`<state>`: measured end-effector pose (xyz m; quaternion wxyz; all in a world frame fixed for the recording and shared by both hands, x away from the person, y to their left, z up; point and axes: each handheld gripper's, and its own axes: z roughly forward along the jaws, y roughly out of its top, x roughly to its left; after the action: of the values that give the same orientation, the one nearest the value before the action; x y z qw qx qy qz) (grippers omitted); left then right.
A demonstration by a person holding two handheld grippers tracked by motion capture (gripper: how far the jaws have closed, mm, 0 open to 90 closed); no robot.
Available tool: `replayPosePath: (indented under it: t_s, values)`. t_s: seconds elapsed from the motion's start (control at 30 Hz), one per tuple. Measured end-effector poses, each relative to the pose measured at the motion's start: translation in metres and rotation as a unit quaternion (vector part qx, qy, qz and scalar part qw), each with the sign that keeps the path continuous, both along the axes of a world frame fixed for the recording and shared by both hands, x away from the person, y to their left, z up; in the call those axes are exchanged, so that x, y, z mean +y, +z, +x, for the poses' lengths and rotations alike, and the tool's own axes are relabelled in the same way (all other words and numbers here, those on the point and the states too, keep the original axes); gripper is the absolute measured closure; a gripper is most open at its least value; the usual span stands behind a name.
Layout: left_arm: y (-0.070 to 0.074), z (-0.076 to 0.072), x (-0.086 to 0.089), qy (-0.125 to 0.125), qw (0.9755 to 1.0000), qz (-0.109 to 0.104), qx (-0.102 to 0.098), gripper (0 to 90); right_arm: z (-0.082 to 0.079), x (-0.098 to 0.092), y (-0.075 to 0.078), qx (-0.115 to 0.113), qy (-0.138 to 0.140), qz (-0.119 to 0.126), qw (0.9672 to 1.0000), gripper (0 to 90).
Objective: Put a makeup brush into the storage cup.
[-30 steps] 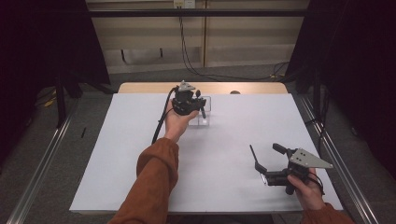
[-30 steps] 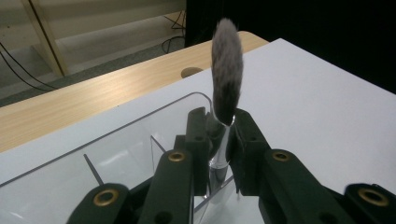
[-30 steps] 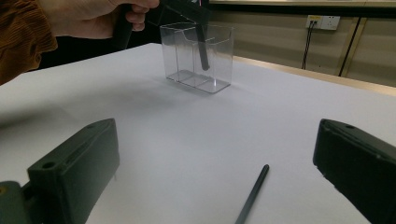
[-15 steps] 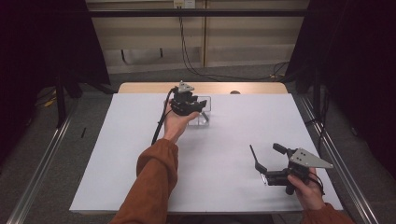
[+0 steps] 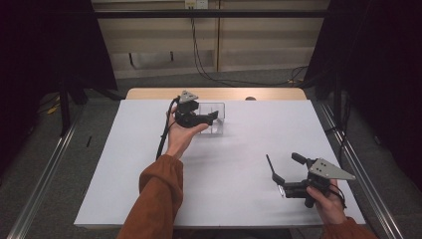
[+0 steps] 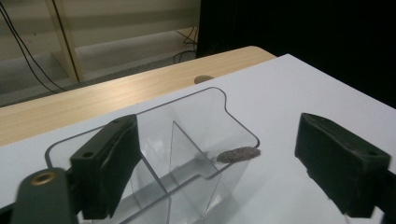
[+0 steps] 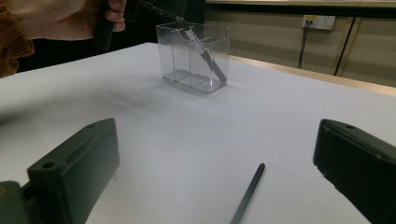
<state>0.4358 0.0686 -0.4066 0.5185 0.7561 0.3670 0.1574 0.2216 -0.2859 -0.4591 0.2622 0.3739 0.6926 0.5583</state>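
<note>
The left gripper (image 5: pixel 213 117) is held over the clear divided box (image 5: pixel 217 127) at the far middle of the white table (image 5: pixel 124 164); its jaws have just been opening and now stand wide apart, released, with nothing pressed between the pads. A dark slim stick (image 7: pixel 205 58) leans tilted inside the box, its grey tip (image 6: pixel 239 154) resting at the box's rim, clear of both jaws. The right gripper (image 5: pixel 284 174) sits near the table's near right corner, jaws spread wide and gripping nothing, with a second dark stick (image 7: pixel 247 192) lying flat on the table between them, untouched.
</note>
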Motion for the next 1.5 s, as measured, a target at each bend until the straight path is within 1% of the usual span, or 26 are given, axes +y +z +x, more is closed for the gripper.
replayPosePath:
  t_s: [0.03,0.07,0.1,0.23,0.27,0.33,0.4,0.53,0.63,0.67,0.7,0.73,0.8,0.87,0.9,0.93,1.0,1.07,1.1,1.17,1.27,1.3,1.37,1.4,1.47,1.5]
  values:
    - [0.001,-0.002,0.002,-0.002,1.0,-0.001,-0.002,11.2,0.0,0.0,0.0,0.0,-0.001,0.0,1.0,0.1]
    - [0.001,-0.004,0.004,-0.005,0.9999,-0.01,-0.004,10.3,0.0,0.0,0.0,0.0,-0.002,-0.001,1.0,0.1]
    - [0.002,-0.005,0.007,-0.005,0.9999,-0.013,-0.007,10.2,0.0,0.0,0.0,0.001,-0.003,-0.001,1.0,0.1]
    - [0.005,-0.011,0.019,-0.003,0.9999,-0.009,-0.01,6.5,-0.001,-0.001,0.0,0.0,-0.008,-0.002,1.0,0.1]
    - [0.006,-0.013,0.023,-0.006,0.9998,-0.011,-0.013,5.7,-0.001,-0.001,0.0,0.001,-0.008,-0.002,1.0,0.1]
    - [0.009,-0.018,0.032,-0.004,0.9997,-0.009,-0.02,5.2,-0.002,-0.002,0.0,0.0,-0.01,-0.002,1.0,0.1]
    - [0.01,-0.022,0.039,0.001,0.9997,-0.017,-0.019,5.2,-0.002,-0.002,0.0,0.001,-0.011,-0.001,0.9999,0.1]
    - [0.012,-0.032,0.05,0.006,0.9995,-0.009,-0.03,5.2,-0.001,-0.002,0.0,0.0,-0.014,-0.001,0.9999,0.1]
    - [0.012,-0.04,0.057,0.013,0.9989,-0.007,-0.046,5.2,-0.002,-0.002,0.001,0.001,-0.017,0.0,0.9998,0.1]
    - [0.013,-0.043,0.059,0.014,0.9986,-0.012,-0.05,5.2,-0.002,-0.002,0.001,0.001,-0.02,0.0,0.9998,0.1]
    - [0.012,-0.045,0.061,0.015,0.9982,-0.024,-0.053,5.1,-0.002,-0.003,0.001,0.0,-0.021,-0.001,0.9998,0.1]
    - [0.012,-0.047,0.062,0.014,0.9981,-0.035,-0.05,5.1,-0.002,-0.003,0.001,0.0,-0.021,0.0,0.9998,0.1]
    - [0.011,-0.05,0.066,0.016,0.9978,-0.029,-0.057,5.1,-0.002,-0.003,0.001,0.0,-0.021,0.0,0.9998,0.1]
    - [0.01,-0.053,0.071,0.016,0.9976,-0.039,-0.055,5.1,-0.002,-0.003,0.001,0.0,-0.021,0.0,0.9998,0.1]
    - [0.01,-0.055,0.073,0.018,0.9975,-0.041,-0.053,5.1,-0.002,-0.003,0.001,0.0,-0.022,0.0,0.9998,0.1]
    - [0.009,-0.057,0.075,0.02,0.9975,-0.039,-0.056,5.1,-0.002,-0.003,0.001,0.0,-0.022,0.001,0.9997,0.1]
    - [0.008,-0.063,0.077,0.02,0.9974,-0.046,-0.053,5.1,-0.002,-0.003,0.001,-0.001,-0.022,0.001,0.9997,0.1]
    - [0.009,-0.069,0.079,0.017,0.9974,-0.038,-0.06,5.0,-0.003,-0.003,0.001,0.001,-0.023,0.004,0.9997,0.1]
    - [0.009,-0.072,0.079,0.018,0.9971,-0.043,-0.059,5.0,-0.002,-0.004,0.001,0.001,-0.023,0.002,0.9997,0.1]
    - [0.01,-0.077,0.082,0.014,0.9969,-0.037,-0.067,5.0,-0.003,-0.004,0.001,0.001,-0.024,0.003,0.9997,0.1]
    - [0.008,-0.085,0.087,0.014,0.9969,-0.042,-0.065,5.0,-0.003,-0.005,0.001,-0.001,-0.025,0.003,0.9997,0.1]
    - [0.007,-0.087,0.09,0.014,0.997,-0.039,-0.066,5.0,-0.004,-0.005,0.001,-0.001,-0.026,0.003,0.9997,0.1]
    - [0.006,-0.094,0.093,0.02,0.997,-0.043,-0.061,5.0,-0.004,-0.005,0.001,-0.001,-0.026,0.004,0.9997,0.1]
    - [0.005,-0.098,0.095,0.02,0.9971,-0.039,-0.062,4.9,-0.004,-0.005,0.001,-0.001,-0.025,0.003,0.9997,0.1]
    - [0.004,-0.104,0.099,0.014,0.9969,-0.032,-0.07,4.4,-0.004,-0.004,0.001,0.0,-0.024,0.001,0.9997,0.1]
    - [0.003,-0.107,0.102,0.013,0.9968,-0.034,-0.071,4.4,-0.004,-0.004,0.001,-0.001,-0.023,0.001,0.9997,0.1]
